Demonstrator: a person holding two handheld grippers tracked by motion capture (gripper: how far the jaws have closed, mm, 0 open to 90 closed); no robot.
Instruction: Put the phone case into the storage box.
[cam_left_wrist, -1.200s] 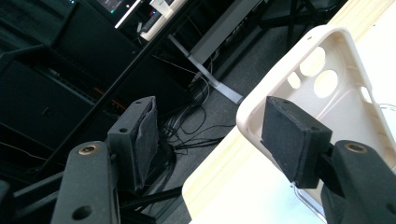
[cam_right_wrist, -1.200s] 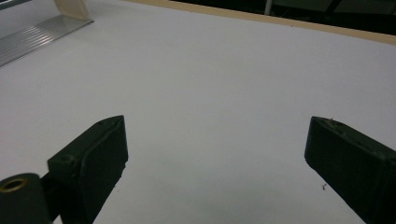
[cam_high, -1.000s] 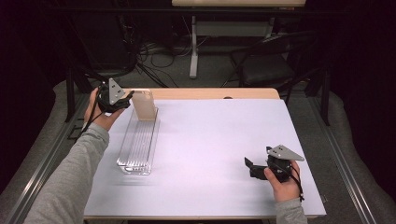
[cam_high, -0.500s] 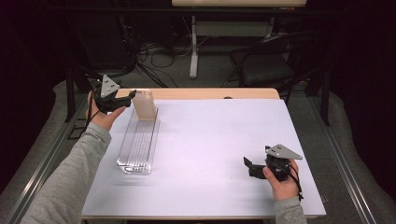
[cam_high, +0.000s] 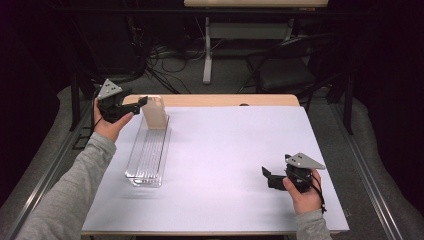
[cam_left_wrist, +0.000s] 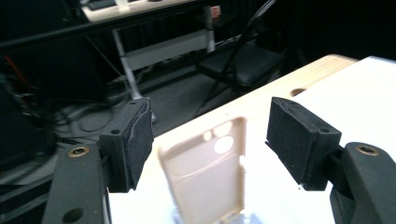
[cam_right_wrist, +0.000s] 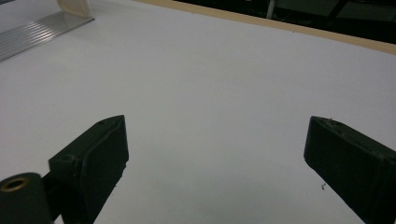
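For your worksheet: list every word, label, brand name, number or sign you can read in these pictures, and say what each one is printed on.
None can be read. The beige phone case standing in the clear slotted rack is plain, and so is the white table cover. A small red and white tag on the far desk is too blurred to read.

The phone case (cam_high: 154, 112) at the far left is pale beige. It stands in a clear, ribbed rack (cam_high: 148, 156) with fine lengthwise lines. The desk (cam_high: 230, 165) is plain white, with a light wood strip along its far edge. Both the left gripper (cam_high: 141, 101) and the right gripper (cam_high: 264, 174) are black, each topped by a grey plate. The sleeve (cam_high: 75, 185) is grey.
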